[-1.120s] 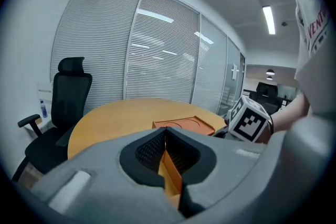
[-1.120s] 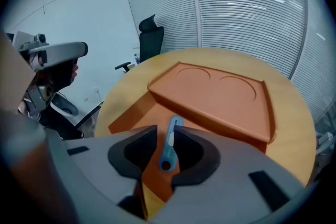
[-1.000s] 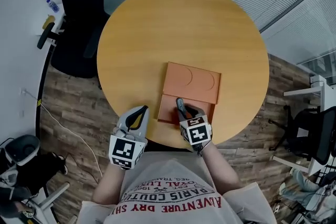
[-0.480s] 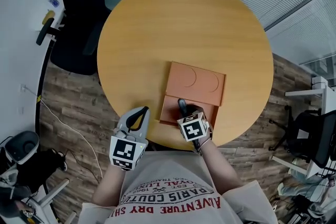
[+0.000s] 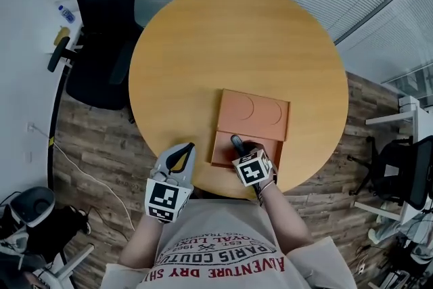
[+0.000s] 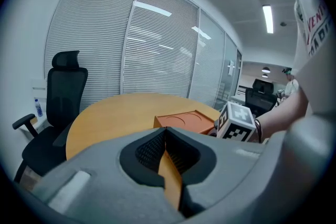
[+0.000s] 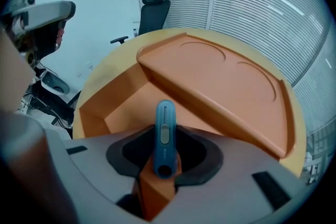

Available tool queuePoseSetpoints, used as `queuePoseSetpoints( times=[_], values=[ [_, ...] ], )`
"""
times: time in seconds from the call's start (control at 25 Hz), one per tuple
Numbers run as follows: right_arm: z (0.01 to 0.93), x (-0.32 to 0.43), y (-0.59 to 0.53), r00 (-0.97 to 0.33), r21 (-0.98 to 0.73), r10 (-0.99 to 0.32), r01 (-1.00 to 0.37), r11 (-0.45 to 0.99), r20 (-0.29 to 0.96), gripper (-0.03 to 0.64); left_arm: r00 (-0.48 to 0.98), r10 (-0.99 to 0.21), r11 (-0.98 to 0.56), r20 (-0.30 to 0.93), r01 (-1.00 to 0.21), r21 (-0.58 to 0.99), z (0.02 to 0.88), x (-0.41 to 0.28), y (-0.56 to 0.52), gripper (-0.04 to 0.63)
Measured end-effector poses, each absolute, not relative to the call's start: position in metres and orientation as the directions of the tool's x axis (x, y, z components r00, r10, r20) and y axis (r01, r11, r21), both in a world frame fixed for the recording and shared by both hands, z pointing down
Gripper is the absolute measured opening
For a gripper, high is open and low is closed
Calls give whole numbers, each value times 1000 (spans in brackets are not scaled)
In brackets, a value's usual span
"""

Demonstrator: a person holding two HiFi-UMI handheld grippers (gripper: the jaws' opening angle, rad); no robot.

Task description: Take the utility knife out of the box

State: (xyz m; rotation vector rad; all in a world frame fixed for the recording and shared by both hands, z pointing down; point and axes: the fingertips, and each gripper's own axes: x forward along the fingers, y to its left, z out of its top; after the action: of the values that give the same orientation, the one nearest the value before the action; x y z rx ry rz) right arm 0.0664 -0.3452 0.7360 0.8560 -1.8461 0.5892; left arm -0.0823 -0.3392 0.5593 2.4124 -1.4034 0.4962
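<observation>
Right gripper [image 5: 240, 147], jaws just closing, clamps the blue knife [image 7: 164, 136] above the open box [image 5: 254, 112]; left gripper [image 5: 181, 153] holds its 2 jaws together, empty, over the table [image 5: 237, 44] edge

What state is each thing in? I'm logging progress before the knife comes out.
box: open, lid laid back flat on the table.
right gripper: jaws have just been closing, shut on the utility knife.
utility knife: clamped, over the box.
left gripper: shut, empty.
</observation>
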Motion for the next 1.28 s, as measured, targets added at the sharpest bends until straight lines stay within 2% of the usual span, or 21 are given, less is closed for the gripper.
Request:
queuePoseSetpoints(
  times=[0.2, 0.64, 0.92, 1.28],
  values=[
    [722, 63, -340, -301, -53, -303, -783, 620, 904, 130, 486, -762, -503, 428, -860, 83, 551, -85, -334, 11],
    [629, 54, -340, -399, -37, -467, -789, 613, 789, 130, 528, -767, -544, 365, -837, 68, 517, -77, -340, 11],
    [551, 65, -352, -441, -37, -636, -838, 545, 633, 130, 558, -768, -580, 314, -814, 28, 487, -61, -345, 11],
    [456, 98, -363, -413, 16, -830, -892, 451, 375, 130, 588, -782, -602, 208, -798, -10, 437, -42, -355, 11]
  ],
)
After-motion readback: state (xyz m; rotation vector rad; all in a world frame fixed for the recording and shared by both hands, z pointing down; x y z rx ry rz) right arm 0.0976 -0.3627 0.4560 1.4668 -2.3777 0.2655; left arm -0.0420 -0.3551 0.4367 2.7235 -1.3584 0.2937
